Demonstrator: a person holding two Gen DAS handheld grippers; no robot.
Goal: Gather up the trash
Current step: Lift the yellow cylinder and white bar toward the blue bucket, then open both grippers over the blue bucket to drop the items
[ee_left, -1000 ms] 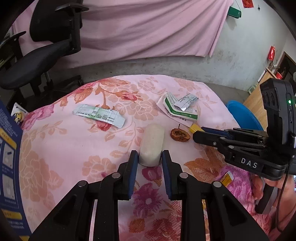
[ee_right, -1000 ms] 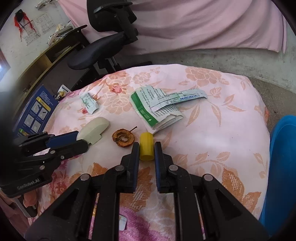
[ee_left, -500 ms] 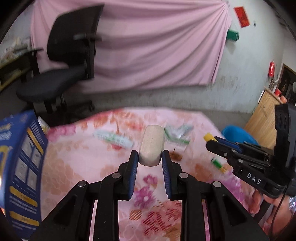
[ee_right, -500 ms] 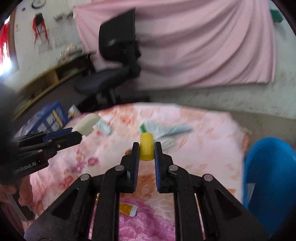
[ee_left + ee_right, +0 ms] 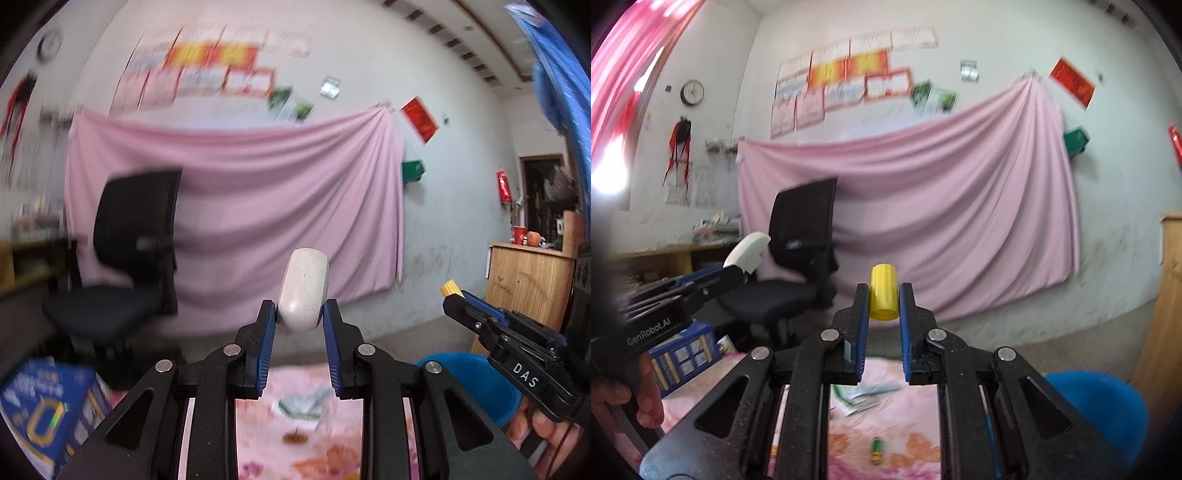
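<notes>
Two grippers are raised above the floral table (image 5: 295, 458). The left gripper (image 5: 299, 321) is clamped on a pale oblong block (image 5: 303, 291), and the right gripper (image 5: 883, 306) is clamped on a yellow cylinder (image 5: 883, 295). The blue bin (image 5: 1108, 410) stands at the near right.

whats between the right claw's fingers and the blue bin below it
Nothing solid: in the right wrist view the right claw holds the yellow cap in the air, and only open space separates it from the blue bin at lower right.
</notes>
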